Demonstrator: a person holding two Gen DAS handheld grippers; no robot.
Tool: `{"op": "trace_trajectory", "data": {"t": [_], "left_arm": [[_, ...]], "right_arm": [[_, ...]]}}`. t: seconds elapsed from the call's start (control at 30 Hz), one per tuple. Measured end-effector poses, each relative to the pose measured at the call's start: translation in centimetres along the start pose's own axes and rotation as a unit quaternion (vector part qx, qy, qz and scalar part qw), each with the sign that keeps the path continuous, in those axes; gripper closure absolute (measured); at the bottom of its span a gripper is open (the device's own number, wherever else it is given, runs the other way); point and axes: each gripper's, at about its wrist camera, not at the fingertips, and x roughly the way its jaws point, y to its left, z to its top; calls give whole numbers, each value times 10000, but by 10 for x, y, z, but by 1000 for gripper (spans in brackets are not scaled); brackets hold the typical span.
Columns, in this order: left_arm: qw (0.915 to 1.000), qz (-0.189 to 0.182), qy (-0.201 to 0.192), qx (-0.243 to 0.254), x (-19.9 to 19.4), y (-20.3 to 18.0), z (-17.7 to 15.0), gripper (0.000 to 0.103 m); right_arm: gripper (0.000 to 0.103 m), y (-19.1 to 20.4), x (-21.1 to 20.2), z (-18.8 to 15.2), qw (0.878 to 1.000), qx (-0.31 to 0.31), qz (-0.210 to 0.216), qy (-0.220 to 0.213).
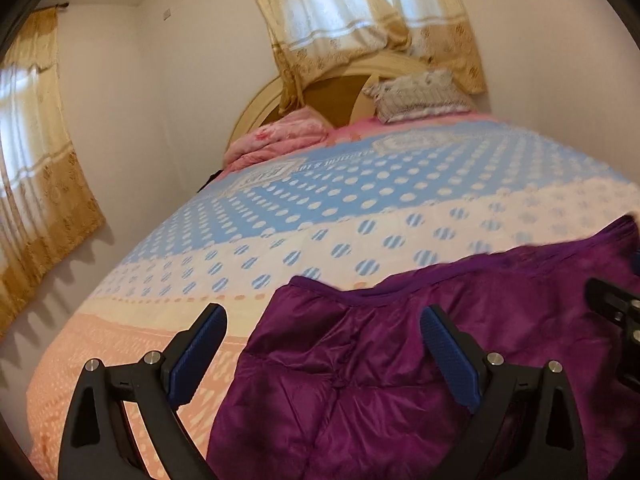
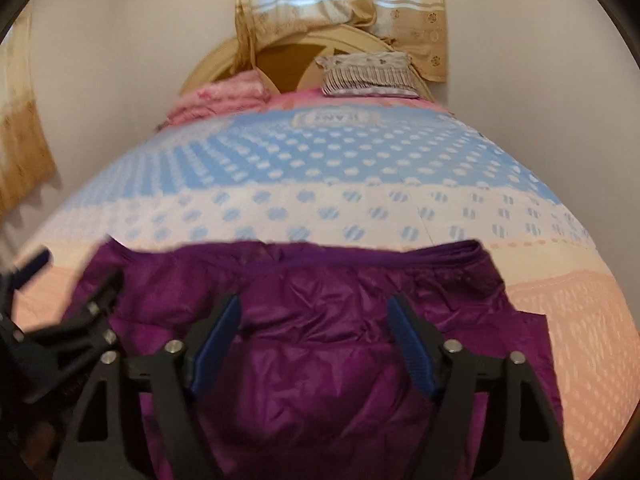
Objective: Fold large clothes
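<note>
A purple quilted jacket (image 1: 400,360) lies folded on the near end of the bed and fills the lower middle of the right wrist view (image 2: 320,320). My left gripper (image 1: 324,312) is open and empty above the jacket's left part, its left finger over the bedspread. My right gripper (image 2: 314,300) is open and empty above the jacket's middle. The right gripper's body shows at the right edge of the left wrist view (image 1: 616,312). The left gripper appears blurred at the left edge of the right wrist view (image 2: 60,320).
The bed has a spotted blue, white and peach bedspread (image 1: 340,200). A folded pink blanket (image 1: 276,140) and a striped pillow (image 1: 420,96) lie at the headboard (image 1: 264,100). Curtained windows (image 1: 360,12) are on the far and left walls.
</note>
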Motion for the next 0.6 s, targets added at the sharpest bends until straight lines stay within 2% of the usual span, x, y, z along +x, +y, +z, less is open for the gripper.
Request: {"op": "trace_trajectory", "data": {"t": [0.13,0.27,0.6], "left_arm": [[9984,-96,464,-296,38,6,-2,5],[9949,-362,814,-481,59,6,-6,5],[9888,-601,1245,-568,82,3,-8,1]], "right_arm": [[28,-27,29,-5,9987,463,-15,214],[28,-23,34,-6,9990,353,-135,226],[22,-23,54,-6,9973,450,-277,513]]}}
